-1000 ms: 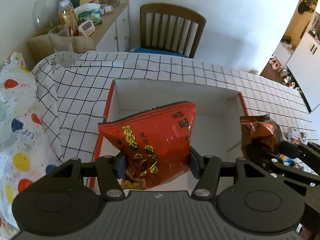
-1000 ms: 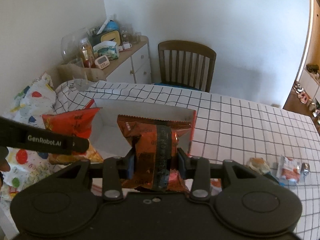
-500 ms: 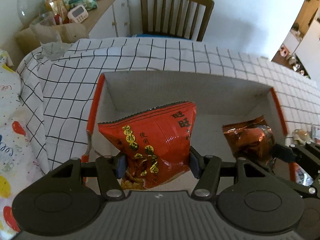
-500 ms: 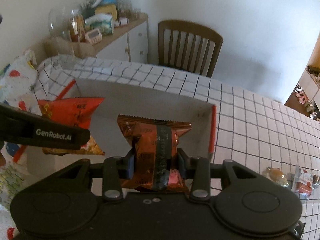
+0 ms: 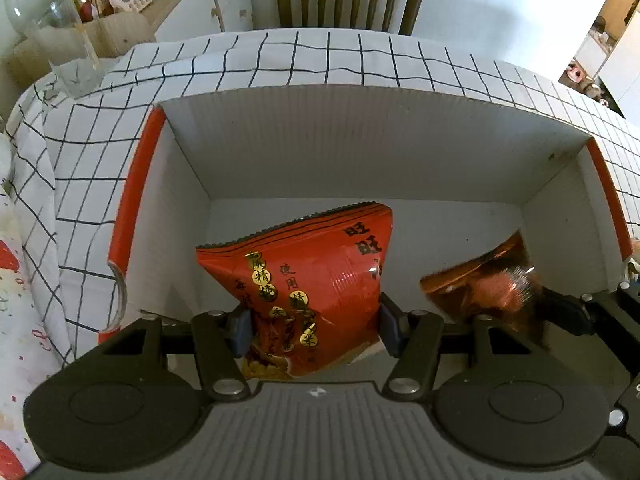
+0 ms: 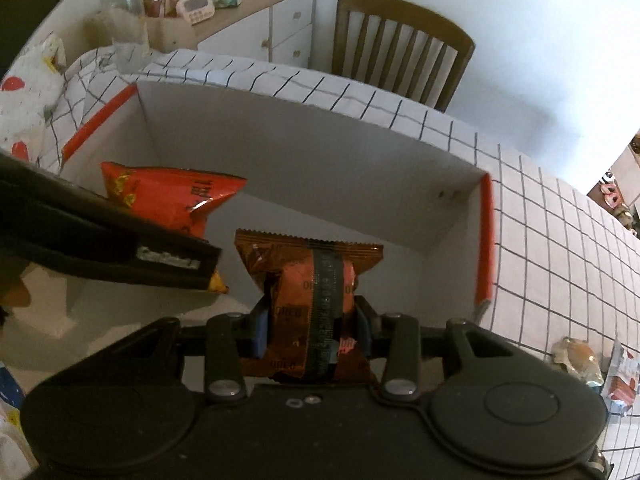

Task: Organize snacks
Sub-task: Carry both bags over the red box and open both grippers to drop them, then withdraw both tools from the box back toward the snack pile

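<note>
Left wrist view: a white box [image 5: 360, 148] is seen beneath both claws. The red bag [image 5: 308, 280], light, puffy and crushable, is pinched low by the left claw [image 5: 312, 326]. Beside it, the brown packet [image 6: 312, 292], small and slippery, is pinched mid-body by the right claw [image 6: 312, 328].

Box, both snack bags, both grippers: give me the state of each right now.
White cardboard box: open-topped, nothing lying on its floor.
Red snack bag: held above box floor.
Left gripper: jaws shut on red snack bag.
Oreo pack: held over box.
Right gripper: jaws shut on Oreo pack.
</note>
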`<state>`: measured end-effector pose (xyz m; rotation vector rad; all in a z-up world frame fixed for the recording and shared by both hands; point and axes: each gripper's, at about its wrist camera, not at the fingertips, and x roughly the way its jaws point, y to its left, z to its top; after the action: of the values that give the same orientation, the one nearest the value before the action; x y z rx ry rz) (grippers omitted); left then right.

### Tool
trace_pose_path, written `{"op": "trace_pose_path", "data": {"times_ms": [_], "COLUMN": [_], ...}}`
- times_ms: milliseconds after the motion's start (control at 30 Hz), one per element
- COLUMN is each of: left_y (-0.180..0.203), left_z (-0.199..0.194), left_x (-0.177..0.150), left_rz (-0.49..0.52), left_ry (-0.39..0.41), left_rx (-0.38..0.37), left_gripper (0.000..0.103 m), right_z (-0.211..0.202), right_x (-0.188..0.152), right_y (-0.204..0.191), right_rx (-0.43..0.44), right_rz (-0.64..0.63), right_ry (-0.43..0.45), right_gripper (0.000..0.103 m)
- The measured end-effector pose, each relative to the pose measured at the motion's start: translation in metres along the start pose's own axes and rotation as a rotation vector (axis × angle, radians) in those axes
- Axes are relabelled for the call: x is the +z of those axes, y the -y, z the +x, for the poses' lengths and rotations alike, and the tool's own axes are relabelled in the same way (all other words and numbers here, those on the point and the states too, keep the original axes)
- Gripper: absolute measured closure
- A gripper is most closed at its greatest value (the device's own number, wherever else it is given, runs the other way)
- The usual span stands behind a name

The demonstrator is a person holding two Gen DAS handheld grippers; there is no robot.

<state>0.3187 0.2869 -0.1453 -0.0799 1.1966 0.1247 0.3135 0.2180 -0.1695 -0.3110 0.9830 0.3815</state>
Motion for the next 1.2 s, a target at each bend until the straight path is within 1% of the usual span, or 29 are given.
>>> {"op": "trace_pose_path", "data": {"times_ms": [100,133,167,233,400,467,500,533,633,833,933,1200], "left_y": [-0.002,-0.002,-0.002,-0.002,-0.001,0.0,0.0,-0.001,-0.002,-0.005,-0.006,0.007], "left_z": [0.001,0.001,0.001,0.0,-0.005,-0.01,-0.013,-0.016,-0.026,-0.051,-0.063,-0.101], "left_x": [0.002,0.002,0.003,0.003,0.0,-0.003,-0.004,-0.005,-0.008,-0.017,-0.023,-0.042], "left_rz": [-0.003,0.001,0.004,0.012,0.029,0.032,0.033,0.033,0.034,0.038,0.036,0.079], "left_ry": [0.002,0.003,0.005,0.01,0.014,0.022,0.028,0.031,0.048,0.09,0.107,0.177], "left_rx": [-0.001,0.004,0.01,0.014,0.017,0.022,0.022,0.019,0.011,0.002,-0.007,-0.05], "left_gripper": [0.042,0.04,0.036,0.032,0.03,0.03,0.03,0.03,0.029,0.029,0.029,0.029], "right_z": [0.003,0.003,0.003,0.002,-0.006,-0.011,-0.015,-0.019,-0.028,-0.052,-0.066,-0.1], "right_x": [0.001,0.001,0.001,0.0,-0.001,-0.002,-0.002,-0.002,-0.001,-0.007,-0.011,-0.024], "right_y": [-0.002,-0.003,-0.003,-0.001,0.002,0.003,0.004,0.005,0.008,0.018,0.023,0.036], "right_rx": [0.003,0.0,0.001,0.006,0.028,0.039,0.041,0.044,0.054,0.066,0.078,0.109], "right_rz": [-0.006,-0.006,-0.005,-0.002,0.001,0.005,0.011,0.016,0.034,0.063,0.083,0.118], "right_ry": [-0.006,-0.003,-0.002,0.001,0.017,0.027,0.036,0.044,0.06,0.097,0.116,0.167], "right_gripper": [0.061,0.06,0.059,0.052,0.046,0.04,0.035,0.032,0.031,0.026,0.026,0.024]}}
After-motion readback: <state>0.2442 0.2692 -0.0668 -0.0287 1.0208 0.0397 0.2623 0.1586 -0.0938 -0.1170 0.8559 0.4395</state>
